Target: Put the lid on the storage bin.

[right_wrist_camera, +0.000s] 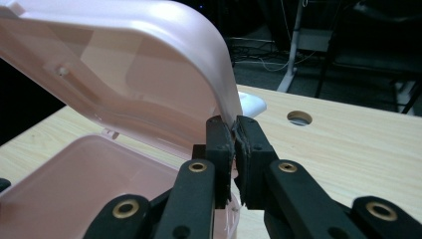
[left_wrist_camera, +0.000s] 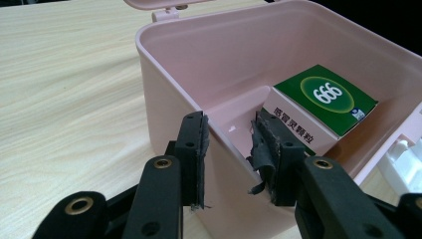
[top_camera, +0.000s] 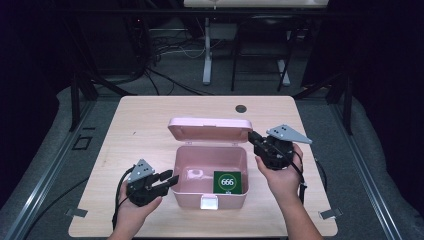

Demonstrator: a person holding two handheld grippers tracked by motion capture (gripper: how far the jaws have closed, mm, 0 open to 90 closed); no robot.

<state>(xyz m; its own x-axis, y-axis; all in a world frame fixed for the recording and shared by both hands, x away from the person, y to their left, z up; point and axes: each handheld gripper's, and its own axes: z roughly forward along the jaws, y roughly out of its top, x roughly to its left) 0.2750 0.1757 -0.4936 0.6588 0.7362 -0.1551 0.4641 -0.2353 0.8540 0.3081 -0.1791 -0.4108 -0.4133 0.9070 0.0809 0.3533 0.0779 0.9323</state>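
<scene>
Raised lid leaves box mouth seemingly open.

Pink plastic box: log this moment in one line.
right gripper shut on lid | left gripper open astride pink plastic box wall

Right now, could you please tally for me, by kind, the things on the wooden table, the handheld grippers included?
Pink plastic box with hinged lid: 1
Green carton marked 666, inside the box: 1
Black two-jaw grippers, left gripper and right gripper: 2
Total: 4
</scene>
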